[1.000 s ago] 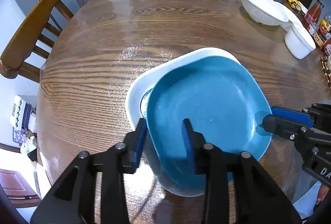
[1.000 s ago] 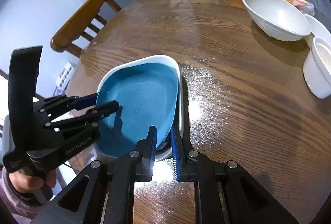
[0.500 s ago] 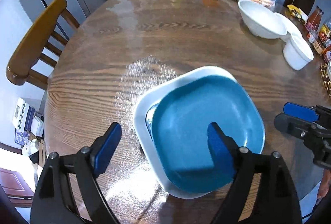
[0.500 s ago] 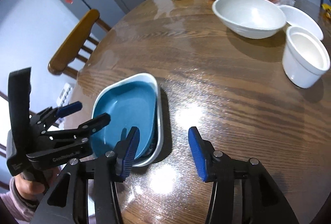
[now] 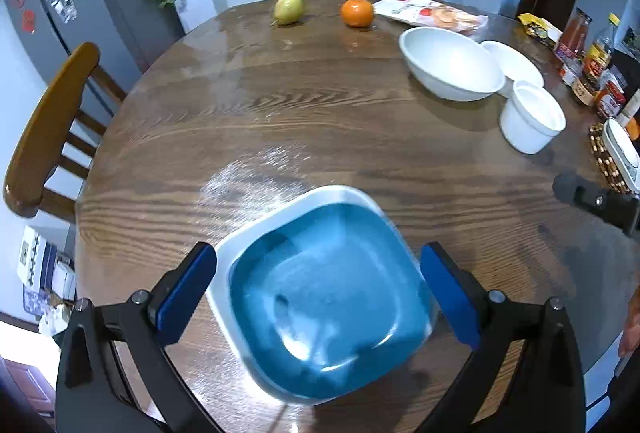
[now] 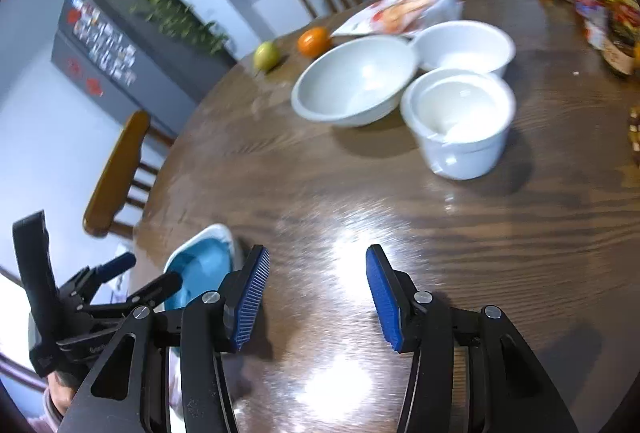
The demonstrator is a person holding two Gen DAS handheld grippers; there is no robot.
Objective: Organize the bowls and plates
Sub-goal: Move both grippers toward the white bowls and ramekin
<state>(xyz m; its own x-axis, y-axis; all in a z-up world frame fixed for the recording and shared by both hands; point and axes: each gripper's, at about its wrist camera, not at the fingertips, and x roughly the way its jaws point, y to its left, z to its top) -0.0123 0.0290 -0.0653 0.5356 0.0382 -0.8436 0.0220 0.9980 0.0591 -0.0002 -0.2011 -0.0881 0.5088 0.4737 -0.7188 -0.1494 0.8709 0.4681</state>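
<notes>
A blue square plate (image 5: 328, 297) lies nested in a white square plate (image 5: 256, 229) at the near edge of the round wooden table (image 5: 320, 121). My left gripper (image 5: 318, 293) is open above the stack, its jaws wide on either side, touching nothing. My right gripper (image 6: 316, 293) is open and empty over bare table, right of the stack (image 6: 202, 263). A wide white bowl (image 6: 354, 79), a second white bowl (image 6: 464, 45) and a deep white cup-like bowl (image 6: 460, 121) stand together at the far right; they also show in the left wrist view (image 5: 452, 69).
A pear (image 5: 288, 9), an orange (image 5: 357, 12) and a snack packet (image 5: 432, 15) lie at the far side. Bottles and jars (image 5: 592, 65) crowd the right edge. Wooden chairs (image 5: 44, 129) stand around the table.
Both grippers let go of the blue plate, opened wide and drew back. The right gripper swung right, toward the white bowls. The blue plate now rests in the white one.
</notes>
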